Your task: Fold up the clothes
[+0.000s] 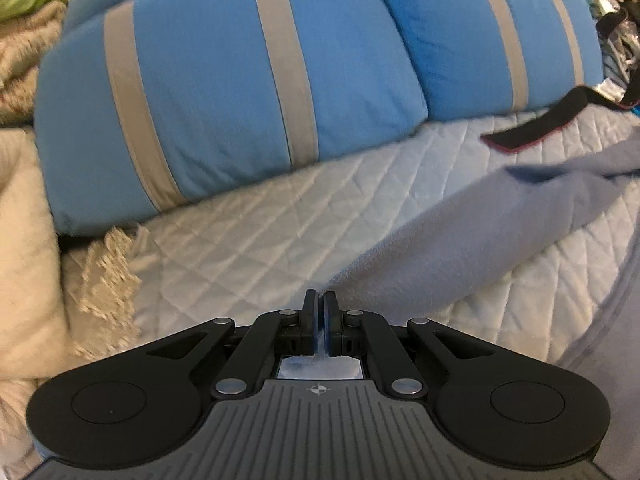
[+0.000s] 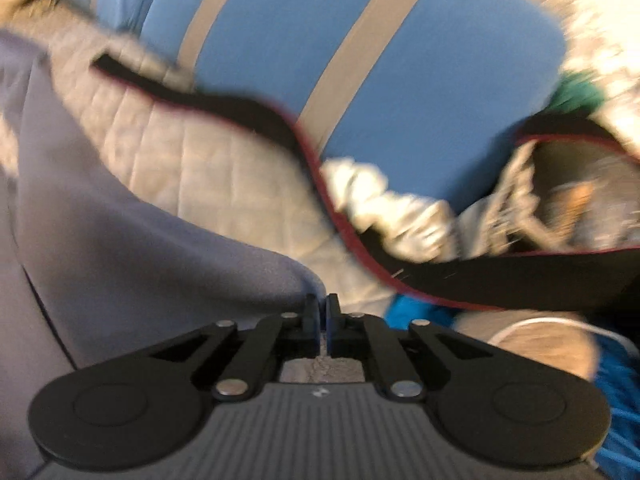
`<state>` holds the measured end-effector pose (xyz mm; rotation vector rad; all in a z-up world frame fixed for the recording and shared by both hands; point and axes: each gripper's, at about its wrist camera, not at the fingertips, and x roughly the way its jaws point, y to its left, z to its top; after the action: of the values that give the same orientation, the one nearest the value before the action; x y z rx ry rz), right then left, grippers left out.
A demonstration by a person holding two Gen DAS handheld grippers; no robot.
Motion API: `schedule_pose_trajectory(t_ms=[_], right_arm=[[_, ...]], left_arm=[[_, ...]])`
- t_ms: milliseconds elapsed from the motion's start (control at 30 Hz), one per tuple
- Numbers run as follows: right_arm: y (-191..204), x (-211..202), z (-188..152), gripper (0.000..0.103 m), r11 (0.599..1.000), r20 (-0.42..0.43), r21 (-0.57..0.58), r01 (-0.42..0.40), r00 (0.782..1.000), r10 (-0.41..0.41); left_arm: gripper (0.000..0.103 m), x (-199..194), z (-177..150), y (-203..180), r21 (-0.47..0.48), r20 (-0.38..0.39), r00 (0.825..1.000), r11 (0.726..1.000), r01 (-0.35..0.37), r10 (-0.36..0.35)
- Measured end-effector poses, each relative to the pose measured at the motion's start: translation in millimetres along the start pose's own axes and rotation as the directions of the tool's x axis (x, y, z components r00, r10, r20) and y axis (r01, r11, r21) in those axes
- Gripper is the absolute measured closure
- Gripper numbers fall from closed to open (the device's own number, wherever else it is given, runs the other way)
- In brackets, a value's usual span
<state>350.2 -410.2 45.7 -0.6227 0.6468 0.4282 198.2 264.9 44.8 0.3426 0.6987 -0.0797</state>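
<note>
Fringe (image 1: 106, 276) of a cream throw (image 1: 24, 240) lay at the far left of the left wrist view, spilling onto the white quilted bedcover (image 1: 248, 240). Behind it a blue pillow with grey stripes (image 1: 224, 92) leaned on the cover, and a second one (image 1: 488, 40) sat beside it to the right. In the lower middle, the left gripper (image 1: 320, 300) had its jaws pressed together on an edge of the grey-lilac garment (image 1: 460, 240); the cloth ran up and right from the fingertips in a long band across the bedcover, and more of it filled the right border of that view. Just beyond the band, near the second pillow, a black strap with a red edge (image 1: 532, 128) lay on the cover.

In the right wrist view, which was blurred, the same grey-lilac garment (image 2: 100, 208) filled the left side, draped over the quilted bedcover (image 2: 192, 160) and coming down to the fingertips. The right gripper (image 2: 322, 304) had its jaws together, and the garment's edge reached them from the left; the blur left it unclear how much cloth sat between the pads. Behind, a blue striped pillow (image 2: 380, 60) stood upright. The black red-edged strap (image 2: 248, 108) curved from upper left down toward the right, crossing a crumpled white cloth (image 2: 392, 212). At the far right lay a heap of mixed items too blurred to name, with bright blue fabric (image 2: 420, 316) below it.
</note>
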Motion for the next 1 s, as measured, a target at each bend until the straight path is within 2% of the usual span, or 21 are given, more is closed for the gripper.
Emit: schedule_pose_trajectory(t_ms=[133, 367, 467, 567, 667, 767, 1000], right_arm=[[-5, -50, 4, 0.100, 0.996, 0.094, 0.035, 0.078, 0.992, -0.081], [-2, -124, -2, 0.100, 0.984, 0.205, 0.053, 0.168, 0.963, -0.176], [-3, -156, -4, 0.100, 0.982, 0.247, 0.059, 0.181, 0.950, -0.190], [-6, -171, -3, 0.100, 0.983, 0.262, 0.064, 0.169, 0.948, -0.180], [-8, -169, 0, 0.100, 0.984, 0.259, 0.070, 0.163, 0.950, -0.176], [-6, -145, 3, 0.100, 0.984, 0.230, 0.070, 0.162, 0.958, -0.174], [-4, -58, 12, 0.100, 0.980, 0.124, 0.037, 0.196, 0.972, -0.199]], left_arm=[[0.101, -32, 14, 4, 0.003, 0.064, 0.997, 0.999, -0.032, 0.032], [0.101, -102, 28, 18, -0.003, 0.159, 0.985, 0.998, -0.063, 0.062], [0.101, -133, 29, 29, -0.024, 0.194, 0.980, 0.999, -0.047, 0.050], [0.101, -147, 27, 38, -0.014, 0.184, 0.982, 0.999, -0.035, 0.037], [0.101, -131, 22, 40, 0.013, 0.117, 0.992, 0.999, -0.044, 0.042], [0.100, -92, 16, 38, 0.037, 0.044, 0.998, 0.998, -0.049, 0.047], [0.100, 18, 13, 32, 0.060, -0.045, 0.991, 0.991, -0.123, 0.126]])
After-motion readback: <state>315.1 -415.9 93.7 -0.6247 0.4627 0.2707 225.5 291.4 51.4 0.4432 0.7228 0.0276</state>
